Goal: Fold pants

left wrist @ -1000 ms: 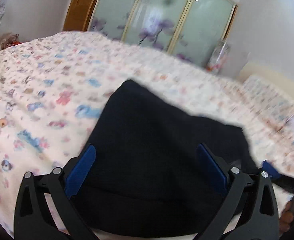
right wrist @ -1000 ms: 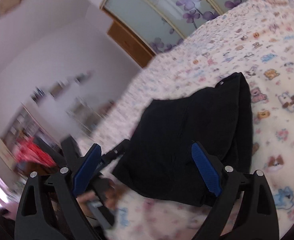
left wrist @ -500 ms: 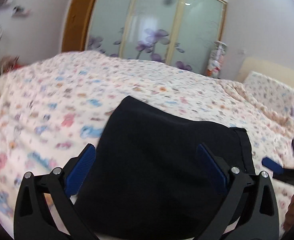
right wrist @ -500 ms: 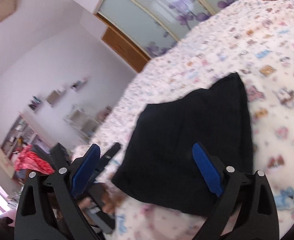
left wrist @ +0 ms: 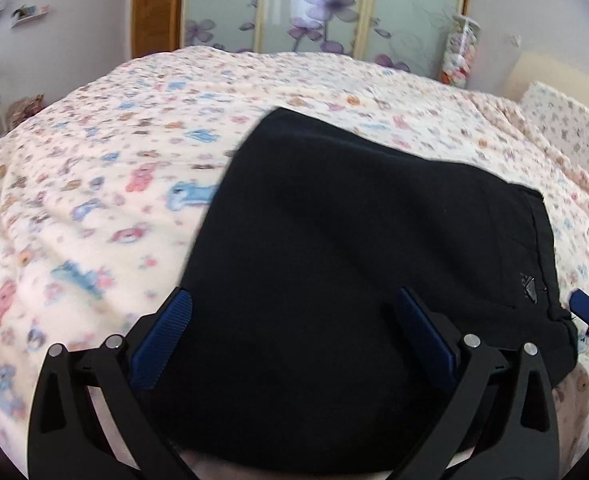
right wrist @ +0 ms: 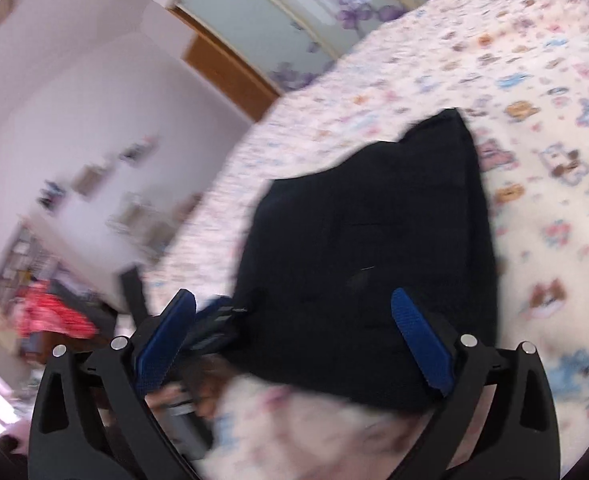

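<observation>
Bedroom bed [left wrist: 94, 168] with a cartoon-print cover carries the black pants [left wrist: 358, 264], folded compact at frame centre, while left gripper [left wrist: 294, 332] and right gripper [right wrist: 294, 332] hover spread, holding nothing, seemingly released.

The left wrist view looks low and close across the folded black fabric pants [left wrist: 358, 264] toward the bed's far edge and the frosted-glass floral wardrobe doors [left wrist: 318, 4]. The right wrist view, tilted, faces the bed's left edge. Both share the pants [right wrist: 374, 256] and the teddy-print white bedspread [left wrist: 94, 152].
</observation>
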`<action>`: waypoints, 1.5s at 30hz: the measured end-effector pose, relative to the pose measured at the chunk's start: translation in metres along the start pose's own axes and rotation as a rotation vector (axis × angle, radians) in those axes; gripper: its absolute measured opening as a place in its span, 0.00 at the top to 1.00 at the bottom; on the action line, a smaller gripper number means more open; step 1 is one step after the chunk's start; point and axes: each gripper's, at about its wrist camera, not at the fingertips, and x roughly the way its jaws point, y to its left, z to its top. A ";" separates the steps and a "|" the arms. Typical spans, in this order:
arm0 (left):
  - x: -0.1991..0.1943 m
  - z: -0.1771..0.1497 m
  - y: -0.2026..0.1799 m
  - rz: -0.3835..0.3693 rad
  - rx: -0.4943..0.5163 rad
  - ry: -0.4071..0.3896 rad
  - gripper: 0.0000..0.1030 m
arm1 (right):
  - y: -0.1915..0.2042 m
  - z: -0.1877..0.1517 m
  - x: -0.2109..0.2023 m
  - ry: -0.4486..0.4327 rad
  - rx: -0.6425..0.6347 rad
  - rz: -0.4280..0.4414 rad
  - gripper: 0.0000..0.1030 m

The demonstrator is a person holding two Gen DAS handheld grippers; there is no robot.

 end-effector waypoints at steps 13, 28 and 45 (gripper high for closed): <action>0.007 -0.011 0.014 0.027 -0.021 0.056 0.02 | 0.014 -0.019 0.030 0.215 -0.164 -0.211 0.01; -0.050 -0.023 0.005 0.031 0.104 -0.124 0.02 | -0.035 0.020 -0.026 -0.117 0.079 -0.303 0.05; -0.033 -0.015 -0.018 0.024 0.182 -0.113 0.02 | -0.072 0.038 0.017 -0.017 0.075 -0.350 0.12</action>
